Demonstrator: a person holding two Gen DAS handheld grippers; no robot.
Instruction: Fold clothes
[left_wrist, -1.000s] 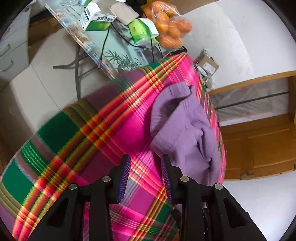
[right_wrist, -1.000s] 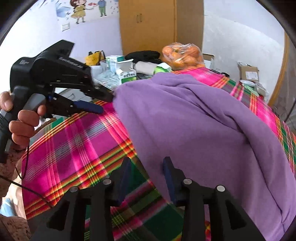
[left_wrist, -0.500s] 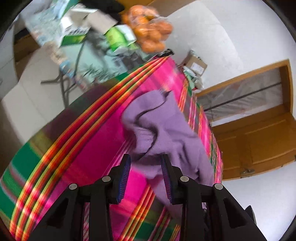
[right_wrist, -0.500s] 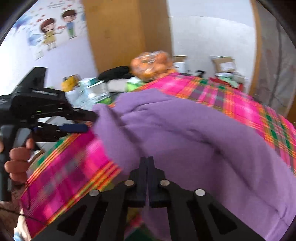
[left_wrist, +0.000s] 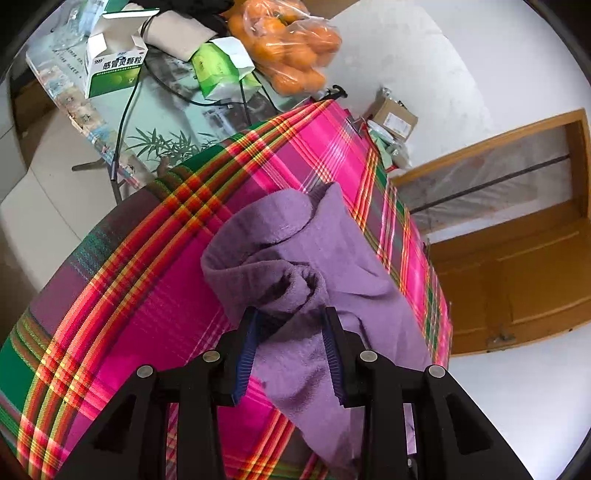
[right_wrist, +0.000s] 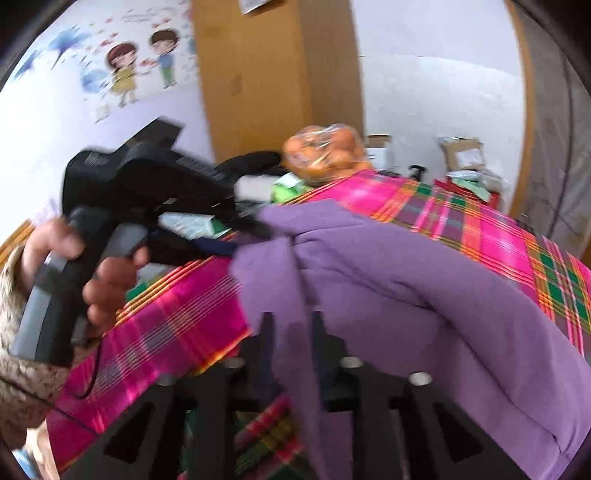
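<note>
Left tool (left_wrist: 290, 325) open around bunched purple fleece garment (left_wrist: 314, 258); right tool (right_wrist: 290, 325) likewise.

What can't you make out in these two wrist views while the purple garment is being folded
- Right gripper, right wrist view: motion blur and purple garment between the fingers hide whether it grips.
- Garment type and lower edge, left wrist view: bunched folds, cut off by the left gripper, whose fingers stand apart around the cloth.
- Small print on the green and white box: too small.
</note>
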